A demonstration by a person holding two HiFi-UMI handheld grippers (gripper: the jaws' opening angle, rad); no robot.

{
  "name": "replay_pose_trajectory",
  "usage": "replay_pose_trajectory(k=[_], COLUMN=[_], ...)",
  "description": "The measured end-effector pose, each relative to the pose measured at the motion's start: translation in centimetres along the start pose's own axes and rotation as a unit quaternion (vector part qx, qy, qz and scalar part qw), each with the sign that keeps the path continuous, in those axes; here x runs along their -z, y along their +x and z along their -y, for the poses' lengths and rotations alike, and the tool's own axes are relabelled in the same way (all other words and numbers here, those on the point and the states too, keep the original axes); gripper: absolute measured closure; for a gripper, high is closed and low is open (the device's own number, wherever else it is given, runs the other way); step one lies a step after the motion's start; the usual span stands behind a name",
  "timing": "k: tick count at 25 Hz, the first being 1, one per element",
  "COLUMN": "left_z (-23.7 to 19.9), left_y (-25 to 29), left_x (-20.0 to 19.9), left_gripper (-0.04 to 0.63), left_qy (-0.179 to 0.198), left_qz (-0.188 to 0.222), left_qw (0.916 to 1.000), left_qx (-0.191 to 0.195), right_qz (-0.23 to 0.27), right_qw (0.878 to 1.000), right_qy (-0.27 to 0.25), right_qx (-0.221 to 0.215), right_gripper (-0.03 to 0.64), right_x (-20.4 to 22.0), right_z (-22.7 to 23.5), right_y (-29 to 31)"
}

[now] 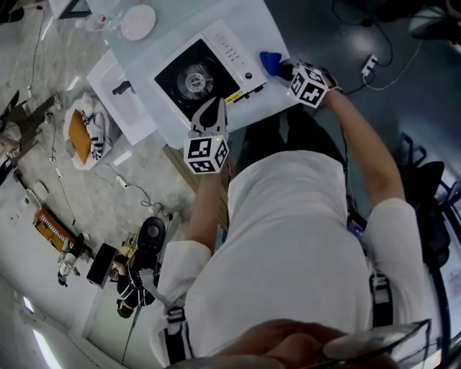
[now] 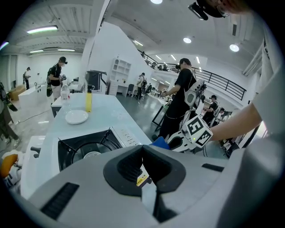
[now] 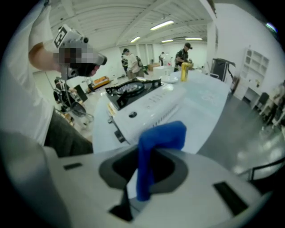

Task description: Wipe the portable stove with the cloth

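Portable stove (image 1: 205,76) sits on the white table (image 1: 248,14), burner side up, with its control panel toward the person's right. The blue cloth (image 1: 270,63) is already picked up: the right gripper (image 1: 282,68) is clamped on a fold of it, and the right gripper view shows the cloth (image 3: 158,142) sticking up out of the pinched jaws in front of the stove's knob side. It hangs just beside that right edge; whether it touches the casing I cannot tell. The left gripper (image 1: 210,114) hovers at the stove's near edge with its jaws together and nothing between them. It is not visibly bracing the stove. I judge the fetching step done and the wiping barely begun or about to begin. No part of the top, the burner surround or the control panel can be read as wiped, so the whole surface is left to do.
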State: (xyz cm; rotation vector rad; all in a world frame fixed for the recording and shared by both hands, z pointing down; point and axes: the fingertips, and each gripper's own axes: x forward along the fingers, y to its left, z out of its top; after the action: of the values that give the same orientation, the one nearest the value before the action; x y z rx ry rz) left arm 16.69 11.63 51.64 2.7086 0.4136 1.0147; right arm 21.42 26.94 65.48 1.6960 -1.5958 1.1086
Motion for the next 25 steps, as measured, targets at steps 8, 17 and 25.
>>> replay_pose_trajectory(k=[8, 17, 25], left_z=[-1.7, -4.3, -7.4], left_y=[-0.9, -2.0, -3.4], left_x=[-0.4, -0.3, 0.2], left_gripper=[0.563, 0.563, 0.563], left_qy=[-0.022, -0.057, -0.091], left_qz=[0.013, 0.028, 0.044], left_qw=[0.9997, 0.9978, 0.9944], left_qx=[-0.007, -0.016, -0.031], right_qz=[0.043, 0.051, 0.064], right_qw=[0.996, 0.991, 0.989], right_qy=[0.062, 0.074, 0.061], right_qx=[0.047, 0.099, 0.121], right_gripper=[0.535, 0.535, 0.535], right_x=[-3.4, -8.0, -14.3], right_z=[2.4, 5.4, 8.7], right_y=[-3.7, -4.6, -3.2])
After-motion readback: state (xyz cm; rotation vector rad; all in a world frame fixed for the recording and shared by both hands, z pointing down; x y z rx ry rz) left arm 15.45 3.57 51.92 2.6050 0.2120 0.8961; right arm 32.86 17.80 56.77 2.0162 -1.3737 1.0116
